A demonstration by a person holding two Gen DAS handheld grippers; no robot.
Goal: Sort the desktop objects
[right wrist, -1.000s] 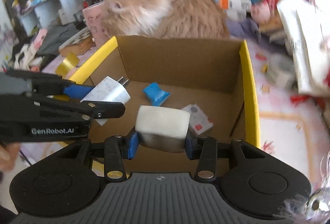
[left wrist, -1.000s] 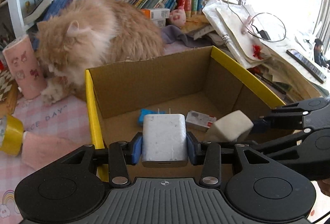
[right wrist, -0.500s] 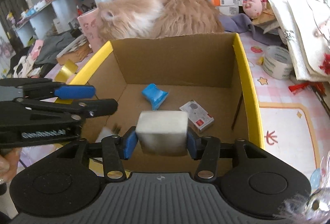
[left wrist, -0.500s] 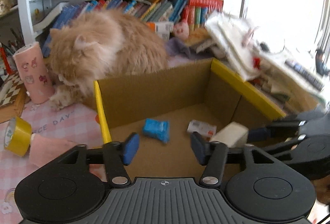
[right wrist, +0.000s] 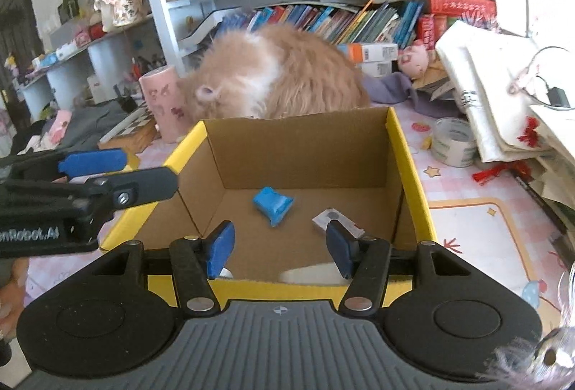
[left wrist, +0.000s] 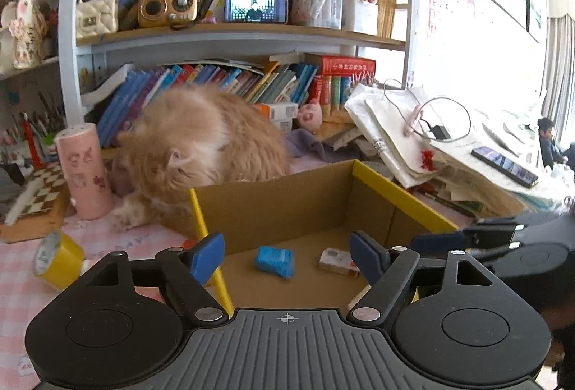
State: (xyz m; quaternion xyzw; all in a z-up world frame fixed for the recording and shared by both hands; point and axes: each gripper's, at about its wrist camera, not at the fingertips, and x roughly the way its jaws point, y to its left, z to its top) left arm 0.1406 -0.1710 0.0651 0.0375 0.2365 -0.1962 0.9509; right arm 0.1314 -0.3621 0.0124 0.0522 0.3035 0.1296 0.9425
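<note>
An open cardboard box with a yellow rim (left wrist: 395, 190) (right wrist: 413, 174) stands in front of both grippers. On its floor lie a blue packet (left wrist: 275, 260) (right wrist: 273, 205) and a small white and red carton (left wrist: 337, 262) (right wrist: 337, 223). A white block (right wrist: 312, 273) rests against the near wall, and a sliver of the white charger (right wrist: 224, 272) shows beside it. My left gripper (left wrist: 285, 258) (right wrist: 118, 176) hovers over the box's left rim, jaws opening and empty. My right gripper (right wrist: 280, 249) (left wrist: 467, 239) hangs above the near rim, jaws also opening with nothing between them.
A fluffy orange cat (left wrist: 205, 142) (right wrist: 280, 77) lies right behind the box. A pink cylinder (left wrist: 84, 170) and a yellow tape roll (left wrist: 59, 258) are at the left. A clear tape roll (right wrist: 452, 142) and piled bags and papers (left wrist: 413, 134) fill the right, under bookshelves.
The left gripper let go of the white charger and the right let go of the white block; both dropped into the box. Both grippers opened, rose and drew back.
</note>
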